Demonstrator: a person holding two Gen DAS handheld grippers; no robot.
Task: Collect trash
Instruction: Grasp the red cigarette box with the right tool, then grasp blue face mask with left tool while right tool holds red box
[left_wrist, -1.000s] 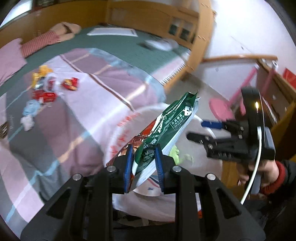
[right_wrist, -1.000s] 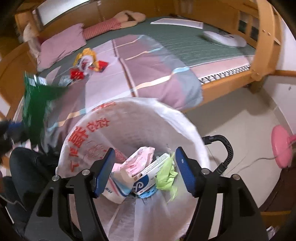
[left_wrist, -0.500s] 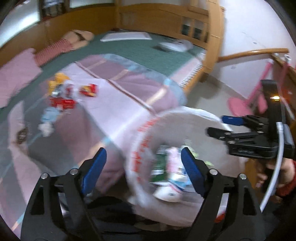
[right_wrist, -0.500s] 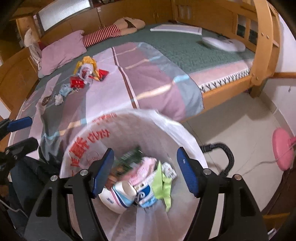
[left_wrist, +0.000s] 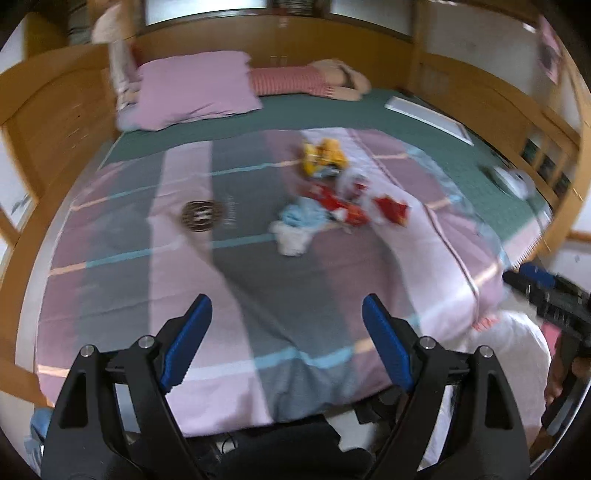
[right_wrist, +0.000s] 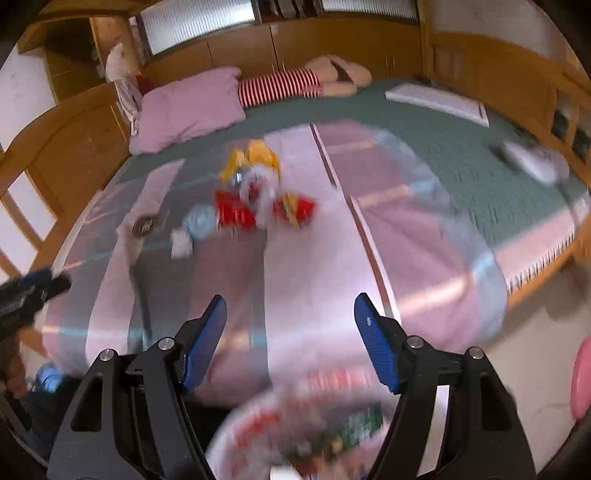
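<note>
Since a second ago the left gripper (left_wrist: 286, 341) has let go of the green packet and swung from the trash bag (left_wrist: 513, 354) toward the bed (left_wrist: 258, 295). Its jaws stand wide apart, holding nothing. From the left wrist, the remaining trash pile (left_wrist: 325, 195) lies mid-bed on the quilt, well apart from the jaws, with a round dark item (left_wrist: 201, 216) lying apart to its left. The next reach should probably go to the nearest piece, the white and blue scraps (left_wrist: 295, 229), descending jaws open.

From the right wrist, the right gripper (right_wrist: 290, 339) also gapes wide and empty, above the bag's rim (right_wrist: 258, 424), which already holds wrappers. The pile (right_wrist: 255, 195) sits ahead. Motion blur suggests slowing before closing.
</note>
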